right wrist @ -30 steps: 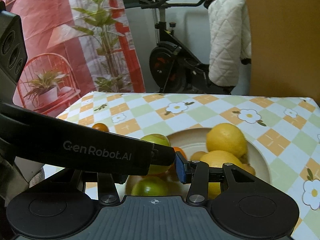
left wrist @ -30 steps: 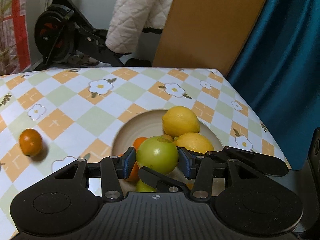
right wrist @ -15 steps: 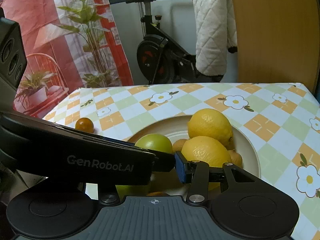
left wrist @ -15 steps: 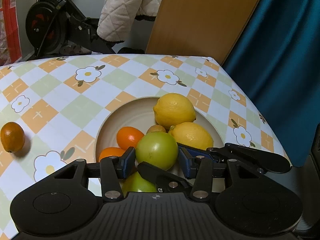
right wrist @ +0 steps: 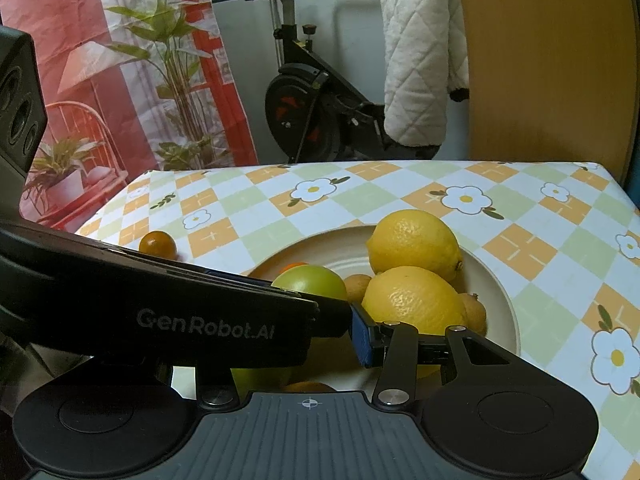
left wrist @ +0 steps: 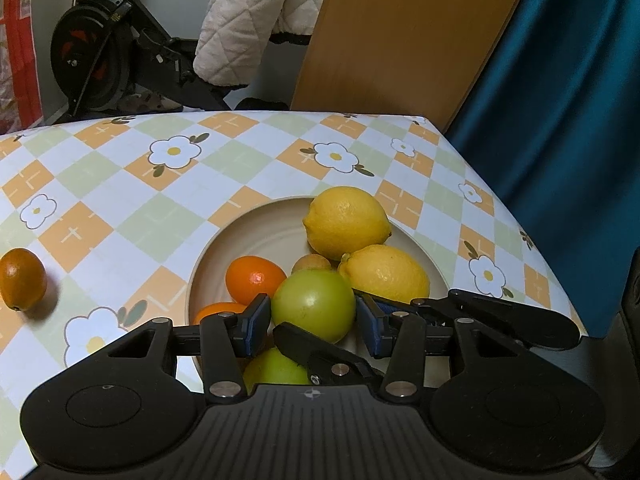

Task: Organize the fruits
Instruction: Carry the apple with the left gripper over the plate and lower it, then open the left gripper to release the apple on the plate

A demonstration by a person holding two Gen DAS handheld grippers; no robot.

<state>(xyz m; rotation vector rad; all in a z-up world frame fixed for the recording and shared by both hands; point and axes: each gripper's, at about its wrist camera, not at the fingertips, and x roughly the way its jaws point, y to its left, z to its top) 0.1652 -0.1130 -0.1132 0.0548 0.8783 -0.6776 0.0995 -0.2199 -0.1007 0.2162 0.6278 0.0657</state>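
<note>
Left gripper (left wrist: 312,322) clamped on green apple (left wrist: 314,304), blue pads touching both flanks, apple held over beige bowl (left wrist: 208,264). Right gripper (right wrist: 328,336): left finger hidden behind other tool's body; grip state cannot be told. In bowl: two lemons (left wrist: 346,222), orange (left wrist: 254,276). One small orange (left wrist: 22,280) alone on checked tablecloth (left wrist: 140,200), well apart from bowl.

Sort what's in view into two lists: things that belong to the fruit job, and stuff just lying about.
Belongs to the job:
- green apple between the left gripper's fingers
- two lemons
- orange citrus in the plate
- stray orange fruit on the tablecloth

Lying about:
- exercise bike
- white quilted jacket
- blue curtain
</note>
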